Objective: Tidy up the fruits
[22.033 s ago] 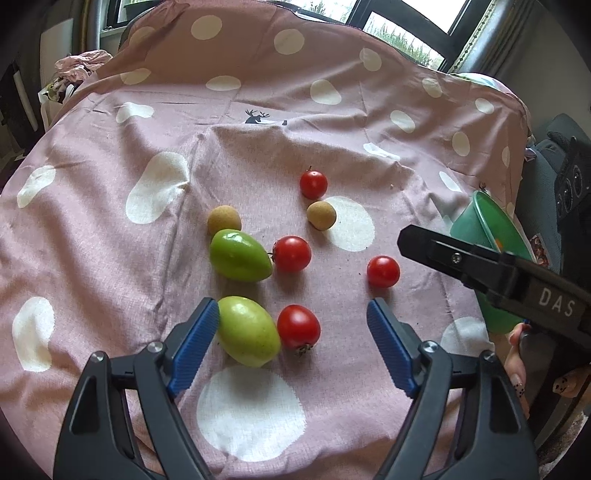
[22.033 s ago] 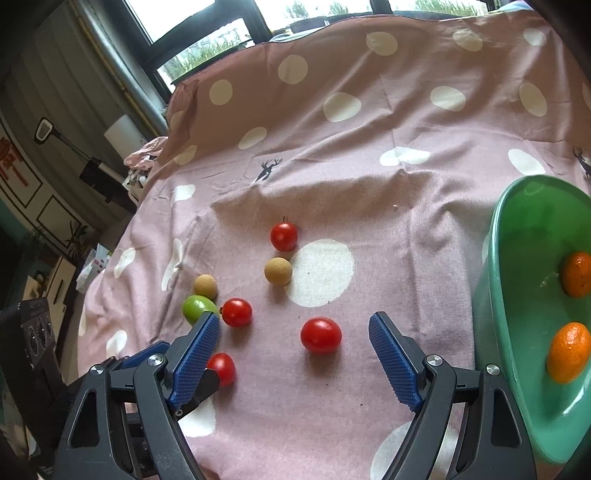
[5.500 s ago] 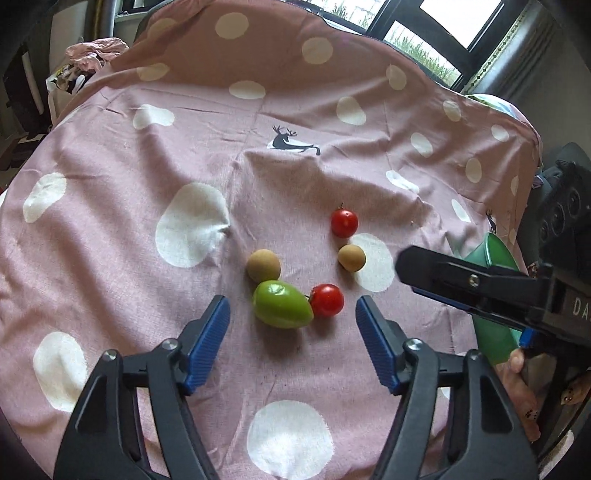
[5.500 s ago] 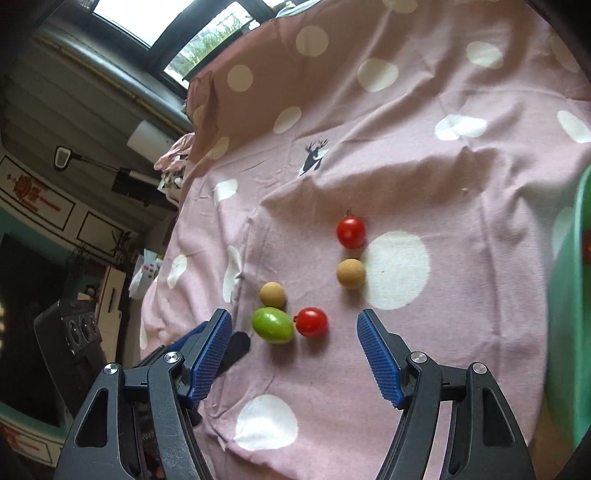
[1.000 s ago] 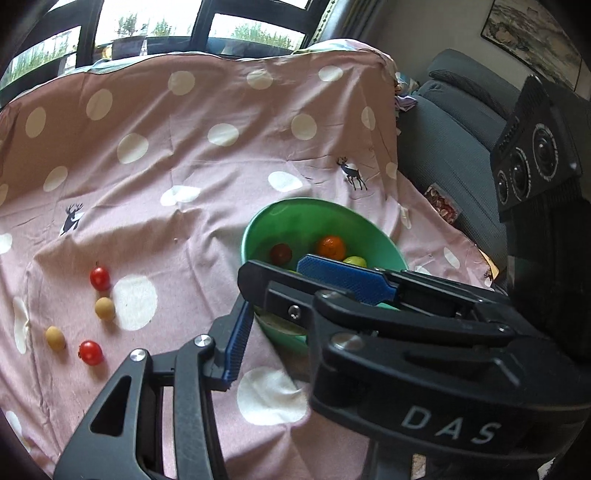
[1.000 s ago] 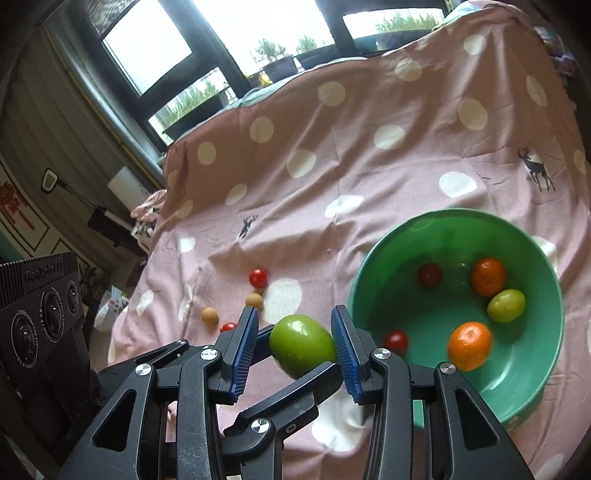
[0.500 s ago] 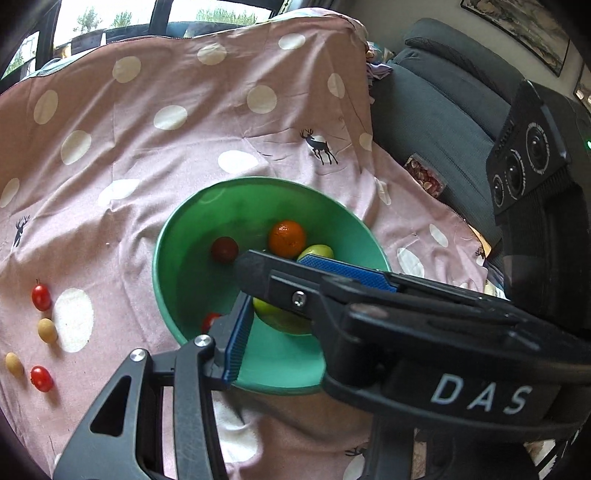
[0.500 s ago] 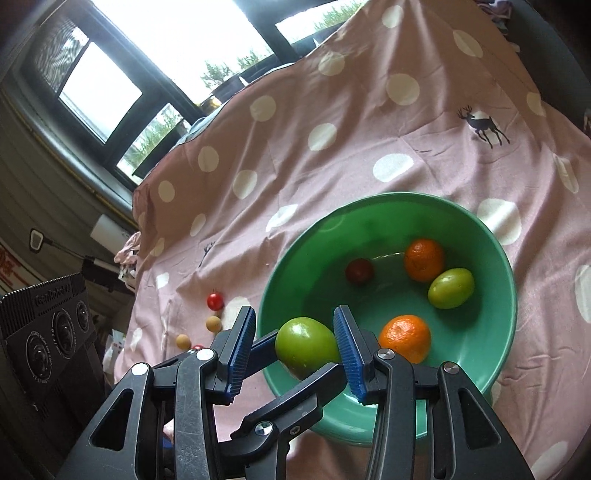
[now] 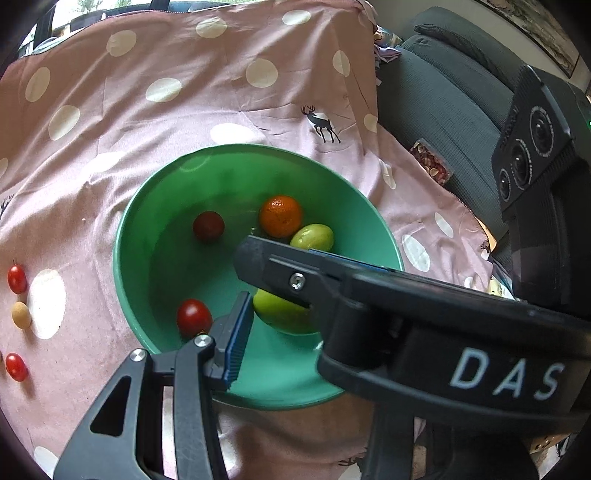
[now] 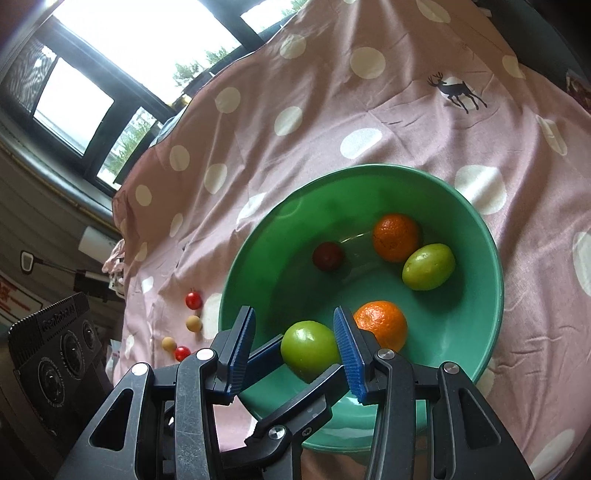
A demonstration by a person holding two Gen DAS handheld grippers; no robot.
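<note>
The green fruit hangs over the near side of the bowl, inside the rim and above the bottom. A second ago it was over the cloth, short of the rim, so we have carried it across and lower. In our judgement only the release is left for this piece.

The left gripper seems clamped on it, with one finger at its side and one under it. The right gripper lies crosswise over it. One of its pads touches the fruit and the other stands clear, so we cannot tell whether it presses.

The bowl holds two oranges, another green one and two tomatoes. Since twenty-odd seconds ago, when it was much fuller, the cloth is down to two small tomatoes and two brown fruits, well apart from the bowl. Four pieces are still to fetch.

The cloth is pink with white dots and deer, and it is creased. A grey sofa stands beside it, and bright windows lie beyond.
</note>
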